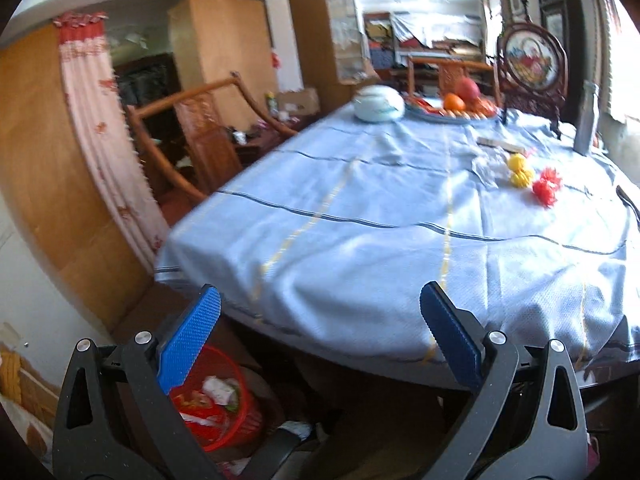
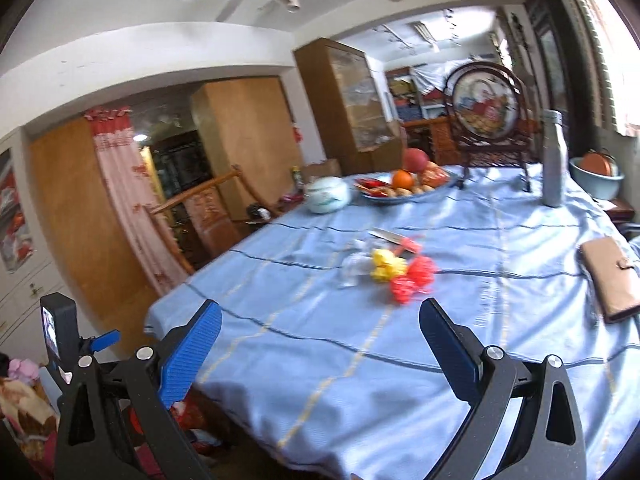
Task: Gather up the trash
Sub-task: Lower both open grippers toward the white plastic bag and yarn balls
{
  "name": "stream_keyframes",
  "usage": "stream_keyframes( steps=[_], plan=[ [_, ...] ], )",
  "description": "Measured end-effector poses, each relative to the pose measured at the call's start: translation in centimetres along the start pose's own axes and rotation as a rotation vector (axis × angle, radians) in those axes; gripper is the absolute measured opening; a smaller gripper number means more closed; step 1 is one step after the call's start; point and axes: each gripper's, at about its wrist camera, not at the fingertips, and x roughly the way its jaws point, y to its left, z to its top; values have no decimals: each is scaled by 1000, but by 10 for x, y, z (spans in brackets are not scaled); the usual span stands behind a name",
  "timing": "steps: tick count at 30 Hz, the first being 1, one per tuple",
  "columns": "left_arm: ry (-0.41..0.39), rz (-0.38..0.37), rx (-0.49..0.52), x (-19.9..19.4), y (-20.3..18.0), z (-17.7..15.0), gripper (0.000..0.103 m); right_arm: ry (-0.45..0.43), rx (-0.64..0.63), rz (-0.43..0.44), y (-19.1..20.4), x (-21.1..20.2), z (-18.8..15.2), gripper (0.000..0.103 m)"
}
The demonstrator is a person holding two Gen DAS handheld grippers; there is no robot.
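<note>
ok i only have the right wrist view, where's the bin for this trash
observer: A red mesh bin stands on the floor by the near left corner of the table.
operator: is it empty
observer: No, it holds a white wrapper and some red packaging.
operator: left gripper free?
observer: Yes, the left gripper is open, with nothing between its fingers.

Two yellow wads (image 2: 387, 265), one bottle (image 2: 554, 158)
</note>
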Motion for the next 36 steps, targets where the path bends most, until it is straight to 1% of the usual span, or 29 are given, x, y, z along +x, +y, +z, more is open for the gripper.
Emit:
stream_keyframes(
  steps=[3, 6, 8, 11, 13, 17, 20, 24, 26, 28, 32, 36],
  plan=[
    [50, -62, 12, 25, -10, 12, 96, 32, 2, -58, -17, 18, 6, 97],
    [93, -131, 22, 49, -22, 28, 96, 60, 10, -83, -30, 40, 13, 97],
    [111, -162, 33, 63, -31, 40, 96, 81, 23, -95, -41, 53, 18, 97],
    [119, -195, 62, 80, -46, 62, 96, 121, 50, -87, -57, 78, 25, 97],
    [114, -204, 86, 90, -59, 78, 96, 145, 58, -84, -64, 92, 29, 97],
    [103, -258, 144, 113, -93, 115, 96, 180, 83, -105, -82, 121, 39, 97],
    [108, -295, 173, 133, -120, 141, 96, 180, 110, -109, -94, 134, 41, 97],
    [151, -372, 161, 162, -150, 166, 96, 149, 151, -103, -111, 142, 33, 98],
    [176, -413, 147, 175, -162, 175, 96, 185, 177, -127, -119, 148, 30, 98],
    [203, -447, 136, 188, -173, 182, 96, 191, 188, -108, -122, 150, 29, 98],
    [269, -505, 129, 216, -196, 190, 96, 197, 121, -145, -113, 154, 29, 98],
    [355, -565, 99, 242, -209, 189, 97, 230, 123, -134, -113, 160, 26, 98]
  ],
)
